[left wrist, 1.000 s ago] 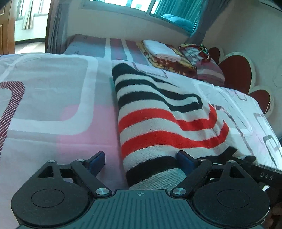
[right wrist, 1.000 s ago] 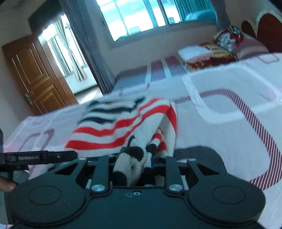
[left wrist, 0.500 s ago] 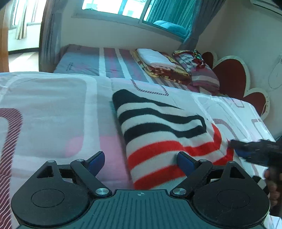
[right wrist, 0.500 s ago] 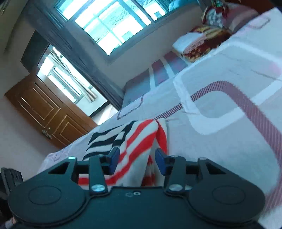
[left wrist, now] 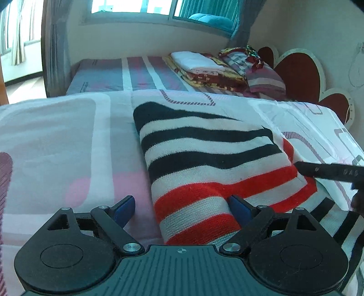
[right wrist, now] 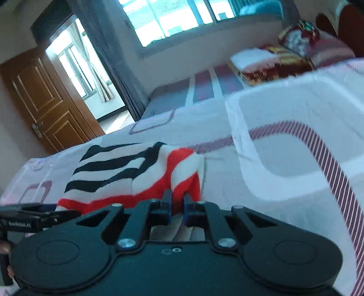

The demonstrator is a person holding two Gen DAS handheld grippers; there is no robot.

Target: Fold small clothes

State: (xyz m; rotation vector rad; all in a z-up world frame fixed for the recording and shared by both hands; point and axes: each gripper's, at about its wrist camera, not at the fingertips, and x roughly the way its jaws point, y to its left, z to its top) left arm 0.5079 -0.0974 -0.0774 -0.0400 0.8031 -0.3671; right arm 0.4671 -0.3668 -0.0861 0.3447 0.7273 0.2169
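A knit sweater (left wrist: 204, 159) with black, white and red stripes lies partly folded on the bed. My left gripper (left wrist: 182, 205) is open, with its jaws wide apart over the sweater's near left edge. The right gripper's tip (left wrist: 327, 169) shows at the sweater's right edge in the left wrist view. In the right wrist view my right gripper (right wrist: 177, 205) has its jaws nearly together on a red fold of the sweater (right wrist: 127, 173). The left gripper (right wrist: 34, 216) shows at the lower left there.
The bed cover (left wrist: 56, 148) is white and pink with rounded line patterns. Folded blankets and pillows (left wrist: 216, 70) are stacked at the far end by the heart-shaped headboard (left wrist: 300, 75). A wooden door (right wrist: 45, 98) and a window (right wrist: 182, 18) are beyond the bed.
My right gripper let go of the sweater's bunched end, opened, then closed on its red edge. The left gripper drew back a little and stayed open.
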